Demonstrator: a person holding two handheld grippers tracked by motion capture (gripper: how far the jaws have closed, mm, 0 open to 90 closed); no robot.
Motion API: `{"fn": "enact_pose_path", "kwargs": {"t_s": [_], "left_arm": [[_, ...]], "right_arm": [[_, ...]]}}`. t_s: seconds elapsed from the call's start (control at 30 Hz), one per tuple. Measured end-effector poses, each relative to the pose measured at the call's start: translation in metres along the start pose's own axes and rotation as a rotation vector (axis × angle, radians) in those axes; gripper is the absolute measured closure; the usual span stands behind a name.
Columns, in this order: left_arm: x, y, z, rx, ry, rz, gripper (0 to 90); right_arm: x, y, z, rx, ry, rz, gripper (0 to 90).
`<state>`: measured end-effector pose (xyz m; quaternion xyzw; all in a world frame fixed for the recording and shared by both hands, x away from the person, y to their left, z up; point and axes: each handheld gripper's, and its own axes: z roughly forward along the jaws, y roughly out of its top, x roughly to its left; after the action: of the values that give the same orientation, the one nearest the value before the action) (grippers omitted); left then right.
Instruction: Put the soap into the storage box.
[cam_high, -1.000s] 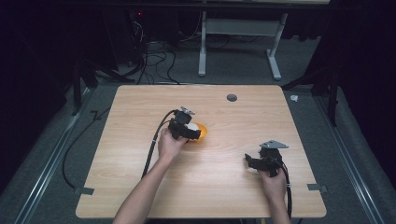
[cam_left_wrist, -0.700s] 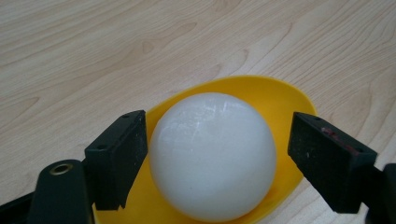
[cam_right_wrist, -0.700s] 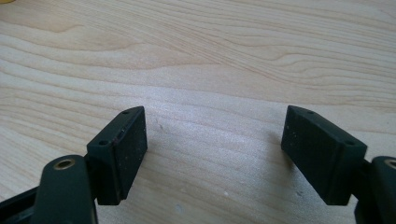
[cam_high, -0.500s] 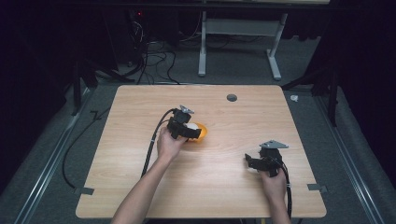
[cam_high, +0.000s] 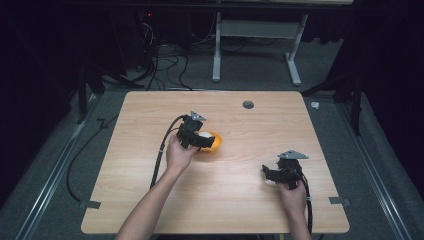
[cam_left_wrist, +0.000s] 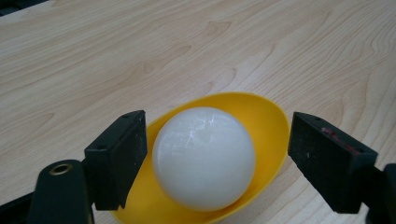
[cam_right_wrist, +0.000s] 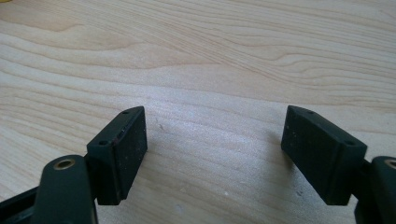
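I am still holding my left tool (cam_left_wrist: 215, 154) released around the glossy white ball (cam_left_wrist: 204, 157) in the shallow yellow plastic dish (cam_left_wrist: 266, 122), barely shifted, at the wooden surface's (cam_high: 240, 200) ten o'clock from my idle, open right tool (cam_high: 280, 173), so gripping is pending.

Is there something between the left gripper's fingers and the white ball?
Nothing visible. The open left gripper has a finger on each side of the ball, with only air gaps between. The ball sits in a yellow shell on the table, and the shell's rim lies below the fingers.
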<state>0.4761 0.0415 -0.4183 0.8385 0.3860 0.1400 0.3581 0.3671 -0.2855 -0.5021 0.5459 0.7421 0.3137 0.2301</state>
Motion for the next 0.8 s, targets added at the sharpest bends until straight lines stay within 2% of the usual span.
{"fn": "enact_pose_path", "kwargs": {"t_s": [0.23, 0.5, 0.8], "left_arm": [[0.002, -0.001, -0.009, -0.013, 0.016, 0.005, 20.6], [0.008, -0.005, -0.015, -0.029, 0.012, -0.021, 20.5], [0.013, -0.009, -0.025, -0.039, 0.022, -0.026, 20.4]], "right_arm": [[0.0, 0.0, 0.0, 0.0, 0.0, 0.001, 23.4], [0.0, 0.0, 0.0, 0.0, 0.002, 0.0, 23.3], [0.0, 0.0, 0.0, -0.001, 0.002, -0.003, 23.4]]}}
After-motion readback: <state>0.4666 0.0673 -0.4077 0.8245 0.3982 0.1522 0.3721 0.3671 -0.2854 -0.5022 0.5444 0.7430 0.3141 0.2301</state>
